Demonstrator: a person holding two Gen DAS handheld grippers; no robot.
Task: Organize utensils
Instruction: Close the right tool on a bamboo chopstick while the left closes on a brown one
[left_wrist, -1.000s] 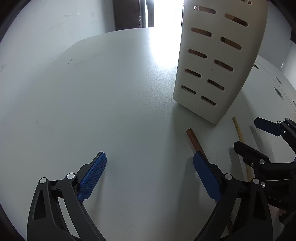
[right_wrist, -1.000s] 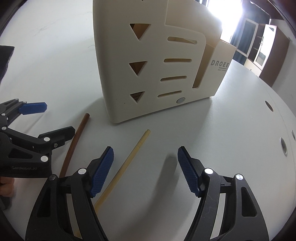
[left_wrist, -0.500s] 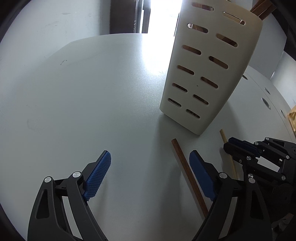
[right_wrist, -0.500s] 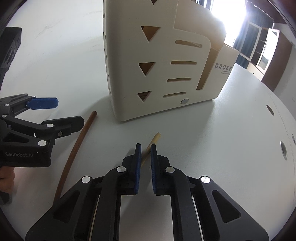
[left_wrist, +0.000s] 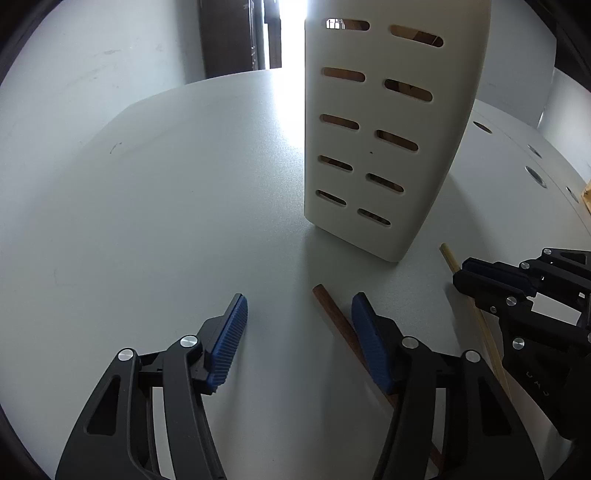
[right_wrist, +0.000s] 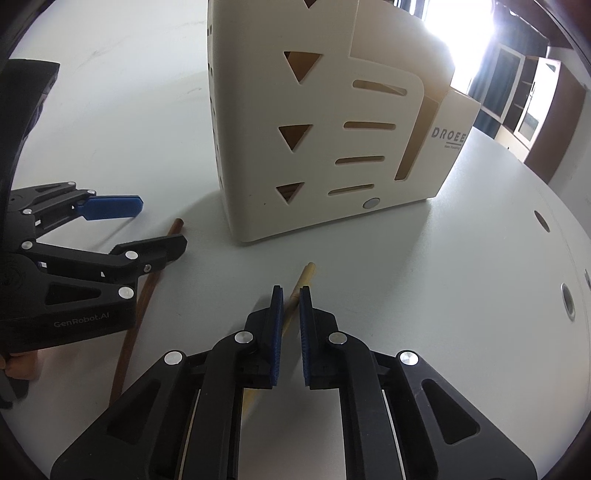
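Observation:
A cream utensil holder (left_wrist: 388, 129) (right_wrist: 325, 140) with slots stands upright on the white table. A brown chopstick (left_wrist: 334, 319) (right_wrist: 147, 291) lies flat in front of it. My left gripper (left_wrist: 299, 325) (right_wrist: 147, 225) is open, its fingers either side of the brown chopstick's tip. A pale yellow chopstick (right_wrist: 301, 282) (left_wrist: 448, 254) lies to its right. My right gripper (right_wrist: 291, 295) (left_wrist: 469, 273) is shut on the pale chopstick near its far end, low at the table.
The white table (left_wrist: 166, 221) (right_wrist: 461, 295) has round holes (right_wrist: 567, 301) along its right side. Brown cabinets (right_wrist: 535, 96) and a bright window stand behind. A dark doorway (left_wrist: 236, 37) is at the back.
My right gripper closed on the pale chopstick. My left gripper narrowed and moved so the brown chopstick's tip lies between its fingers.

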